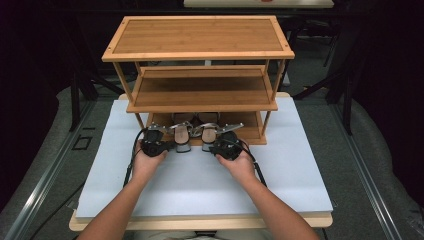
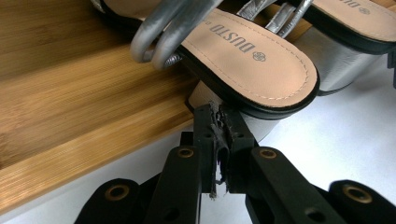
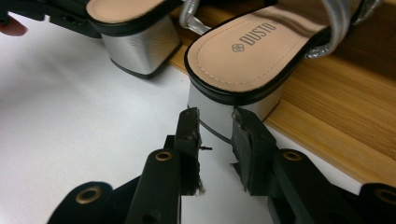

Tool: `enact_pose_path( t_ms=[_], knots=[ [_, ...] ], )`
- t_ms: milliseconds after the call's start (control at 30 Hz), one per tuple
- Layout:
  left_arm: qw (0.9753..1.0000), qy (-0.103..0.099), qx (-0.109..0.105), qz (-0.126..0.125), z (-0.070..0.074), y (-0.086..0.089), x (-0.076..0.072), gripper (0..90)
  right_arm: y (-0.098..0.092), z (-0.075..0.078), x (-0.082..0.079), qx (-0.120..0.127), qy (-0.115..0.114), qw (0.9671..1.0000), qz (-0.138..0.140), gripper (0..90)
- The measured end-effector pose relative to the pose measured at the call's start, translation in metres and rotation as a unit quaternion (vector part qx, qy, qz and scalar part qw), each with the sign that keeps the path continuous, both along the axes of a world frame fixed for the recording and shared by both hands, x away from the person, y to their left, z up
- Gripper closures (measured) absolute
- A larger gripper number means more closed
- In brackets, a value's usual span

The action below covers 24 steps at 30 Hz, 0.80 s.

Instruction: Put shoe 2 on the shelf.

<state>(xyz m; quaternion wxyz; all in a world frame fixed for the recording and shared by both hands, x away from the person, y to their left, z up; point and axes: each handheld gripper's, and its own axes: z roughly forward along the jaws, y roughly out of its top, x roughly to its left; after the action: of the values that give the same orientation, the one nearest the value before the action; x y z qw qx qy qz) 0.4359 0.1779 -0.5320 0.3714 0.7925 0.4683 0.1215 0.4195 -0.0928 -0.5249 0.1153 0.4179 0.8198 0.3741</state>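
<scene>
Jaws of left gripper pressing together, no gap showing betw. pads, tips sitting just under heel of left sandal. Jaws of right gripper standing narrowly apart, tips just beside silver block heel of right sandal, heel wall showing betw. them; touching or not, cannot tell. Reading "DUSTO" w/ small round emblem on tan insole of each sandal. Both sandals lying side by side on bottom shelf of bamboo rack, silver straps toward far side, heels hanging over near edge above white tabletop. In high view, hands holding left gripper & right gripper near front of rack, centre of table. Upper two shelves lying bare.
</scene>
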Motion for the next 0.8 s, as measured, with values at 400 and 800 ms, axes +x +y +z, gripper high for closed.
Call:
enact_pose_path(
  t_ms=[400,800],
  knots=[
    [1.0000,0.000,-0.004,0.001,-0.001,-0.010,0.002,86.9,0.010,-0.001,0.000,0.005,-0.001,1.0000,0.006,71.5],
    [1.0000,0.002,-0.007,-0.003,-0.001,-0.013,0.003,87.2,0.017,-0.001,0.001,0.011,0.003,0.9999,0.008,71.4]
  ],
)
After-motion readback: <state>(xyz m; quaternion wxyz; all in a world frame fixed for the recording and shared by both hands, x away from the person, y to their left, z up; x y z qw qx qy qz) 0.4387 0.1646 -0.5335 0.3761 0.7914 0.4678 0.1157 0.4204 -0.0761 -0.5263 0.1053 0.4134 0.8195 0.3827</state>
